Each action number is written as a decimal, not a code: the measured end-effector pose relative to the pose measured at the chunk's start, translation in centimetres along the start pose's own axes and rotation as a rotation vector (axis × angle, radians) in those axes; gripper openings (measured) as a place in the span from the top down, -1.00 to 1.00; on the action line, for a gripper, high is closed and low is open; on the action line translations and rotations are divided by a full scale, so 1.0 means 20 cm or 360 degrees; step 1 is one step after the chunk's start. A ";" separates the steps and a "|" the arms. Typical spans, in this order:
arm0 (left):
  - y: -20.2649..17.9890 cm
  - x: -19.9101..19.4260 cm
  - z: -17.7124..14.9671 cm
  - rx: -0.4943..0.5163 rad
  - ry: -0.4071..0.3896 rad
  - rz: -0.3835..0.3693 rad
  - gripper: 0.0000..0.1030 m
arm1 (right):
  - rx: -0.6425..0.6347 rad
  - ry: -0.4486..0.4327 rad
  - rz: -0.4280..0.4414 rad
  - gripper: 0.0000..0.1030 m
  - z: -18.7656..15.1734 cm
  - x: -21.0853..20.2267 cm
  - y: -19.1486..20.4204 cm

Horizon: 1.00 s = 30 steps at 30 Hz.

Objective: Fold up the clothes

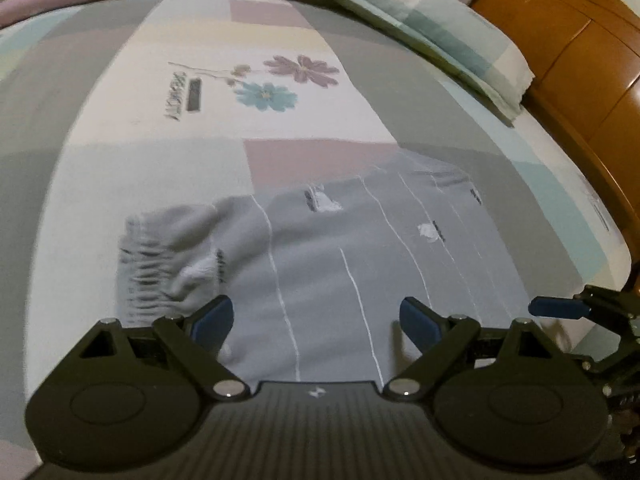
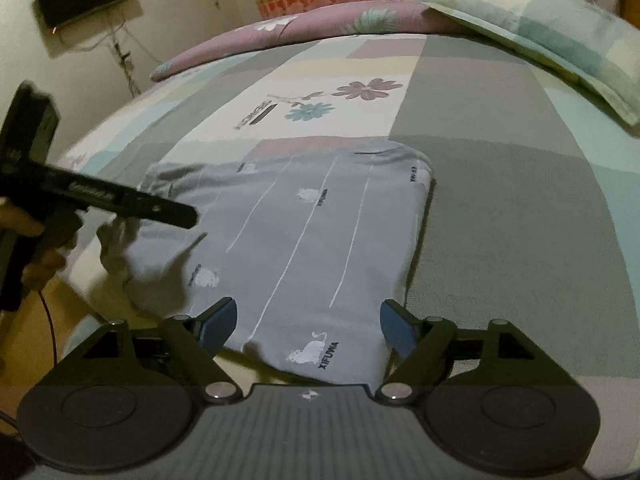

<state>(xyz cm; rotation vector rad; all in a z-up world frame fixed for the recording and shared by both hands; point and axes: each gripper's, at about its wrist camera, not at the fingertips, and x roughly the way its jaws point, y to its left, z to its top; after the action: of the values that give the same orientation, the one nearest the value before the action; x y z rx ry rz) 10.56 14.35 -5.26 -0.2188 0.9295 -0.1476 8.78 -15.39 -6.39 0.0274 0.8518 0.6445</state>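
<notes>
Hovering level, both grippers (jaws spread) overhang the shirt.

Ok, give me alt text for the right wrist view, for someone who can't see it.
The open right gripper hovers over the near edge of a grey garment lying flat on a patchwork bed sheet. The left gripper, held in a hand, reaches in from the left; a pillow lies beyond.
</notes>
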 end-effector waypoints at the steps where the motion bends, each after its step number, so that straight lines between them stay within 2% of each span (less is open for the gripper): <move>1: 0.02 -0.04 0.00 -0.0013 -0.0024 -0.0004 -0.76 | 0.0035 -0.0009 0.0019 -0.65 0.01 0.00 -0.02; 4: 0.12 -0.14 0.00 -0.0112 -0.0078 -0.0021 -0.76 | 0.0123 -0.0038 0.0059 -0.73 0.01 -0.03 -0.06; 10: 0.41 -0.21 -0.01 -0.0399 -0.0046 -0.0051 -0.76 | 0.0379 -0.0045 0.0226 -0.82 0.03 -0.03 -0.20; 12: 0.50 -0.20 -0.03 -0.0512 0.0007 -0.0124 -0.76 | 0.0523 -0.0054 0.0337 -0.96 0.05 -0.03 -0.28; 16: 0.59 -0.14 -0.07 -0.0654 0.0079 -0.0255 -0.76 | 0.0761 -0.0076 0.0477 -0.99 0.11 0.00 -0.48; 18: 0.63 -0.11 -0.08 -0.0710 0.0101 -0.0305 -0.76 | 0.0857 -0.0028 0.0508 -1.00 0.14 0.04 -0.57; 23: 0.66 -0.05 -0.05 -0.0757 0.0149 -0.0424 -0.77 | 0.0945 0.0079 0.0594 -1.00 0.16 0.16 -0.63; 30: 0.67 0.04 0.02 -0.0764 0.0190 -0.0510 -0.82 | 0.0905 0.0099 0.0665 -1.00 0.23 0.26 -0.61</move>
<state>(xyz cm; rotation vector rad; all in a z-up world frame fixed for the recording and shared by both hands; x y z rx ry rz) 11.88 27.26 -9.03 -0.8123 1.0351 -0.2330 20.86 -21.43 -10.29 0.7172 1.0791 0.7744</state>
